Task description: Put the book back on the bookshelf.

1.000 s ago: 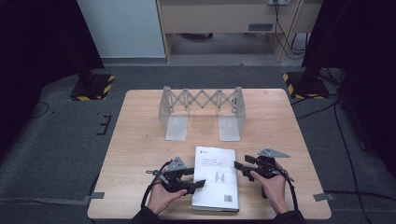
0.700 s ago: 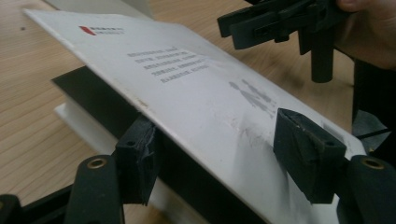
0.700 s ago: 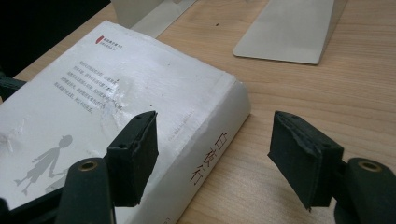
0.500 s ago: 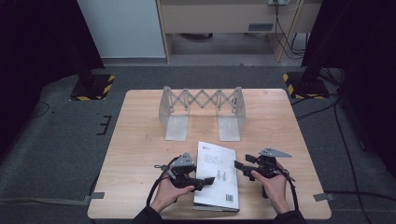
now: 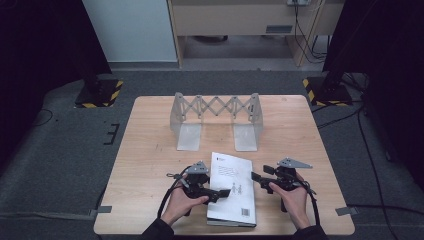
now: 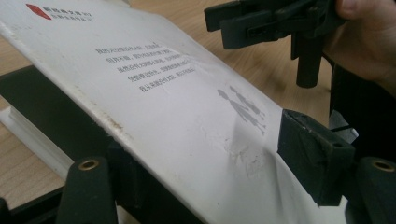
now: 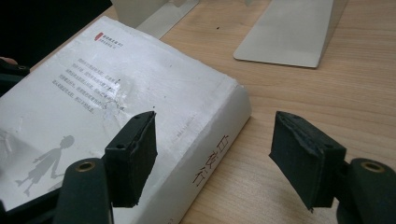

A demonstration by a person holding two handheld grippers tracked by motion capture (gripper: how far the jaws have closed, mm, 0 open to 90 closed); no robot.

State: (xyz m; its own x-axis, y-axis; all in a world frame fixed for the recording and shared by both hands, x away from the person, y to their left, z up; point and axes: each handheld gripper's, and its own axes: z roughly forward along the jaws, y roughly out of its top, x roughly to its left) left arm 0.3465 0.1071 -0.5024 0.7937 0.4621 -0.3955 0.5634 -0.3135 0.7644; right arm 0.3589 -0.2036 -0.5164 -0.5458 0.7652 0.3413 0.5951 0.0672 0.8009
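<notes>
Book [image 5: 232, 187]: white, flat on counter [image 5: 150, 165], cover lifted.
Left claw [image 6: 201, 158]: around lifted cover, just been opening.
Right claw [image 7: 215, 154]: parted, straddling spine, just been opening.

**Open wood at the sides, book and rack down the middle**

The surface [image 5: 150, 165] lies bare along its left edge and along its right edge, so a hand could pass there freely. The folding metal rack [image 5: 216, 120] stands across the middle toward the far edge; its two flat foot plates reach toward the near edge with a strip of bare wood between them. A band of bare wood separates the rack from the white book [image 5: 232, 187], which lies near the near edge and blocks the middle. The left gripper [image 5: 220, 194] reaches over the book's left side, and the right gripper [image 5: 256, 176] sits just beside its right side, its fingers [image 7: 133, 156] astride the spine edge.
</notes>
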